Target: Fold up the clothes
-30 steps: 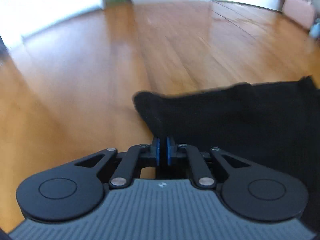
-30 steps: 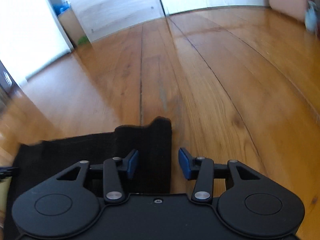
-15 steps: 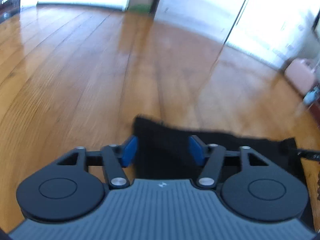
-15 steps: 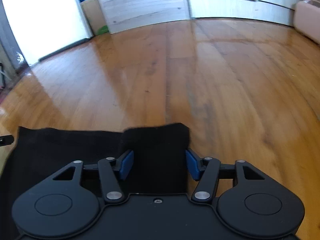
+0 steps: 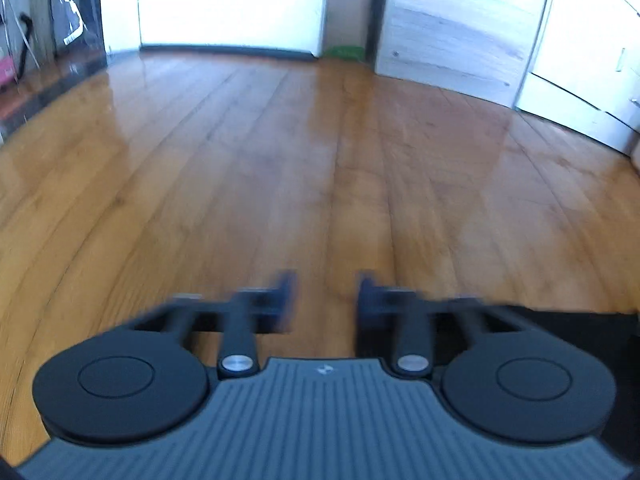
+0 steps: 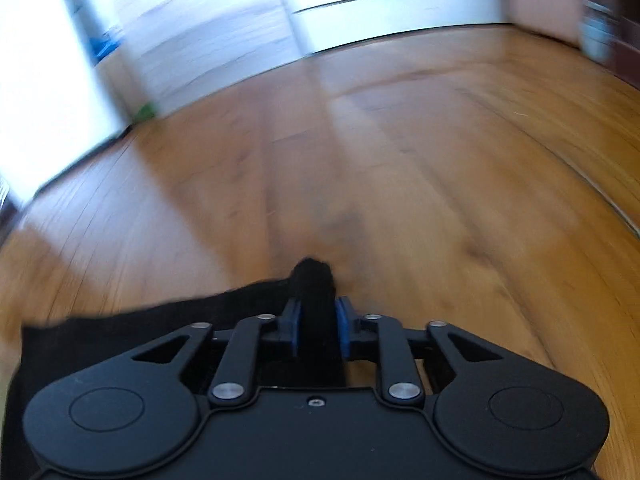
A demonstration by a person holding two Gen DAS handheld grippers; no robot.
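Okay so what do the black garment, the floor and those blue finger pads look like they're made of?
Black garment: soft matte fabric, maybe a knit; it bunches where the right gripper pinches it, though blur hides the weave. Floor: glossy finished wood planks, with grain, seams and window glare visible. Blue pads: probably rubber or soft plastic, too blurred to be sure.

Bare wooden floor (image 5: pixel 320 184) lying open ahead of both grippers, black cloth (image 6: pixel 132 332) covering the near floor at left in the right view, cabinets (image 5: pixel 452 52) and boxes (image 5: pixel 348 20) standing well off along the far wall.
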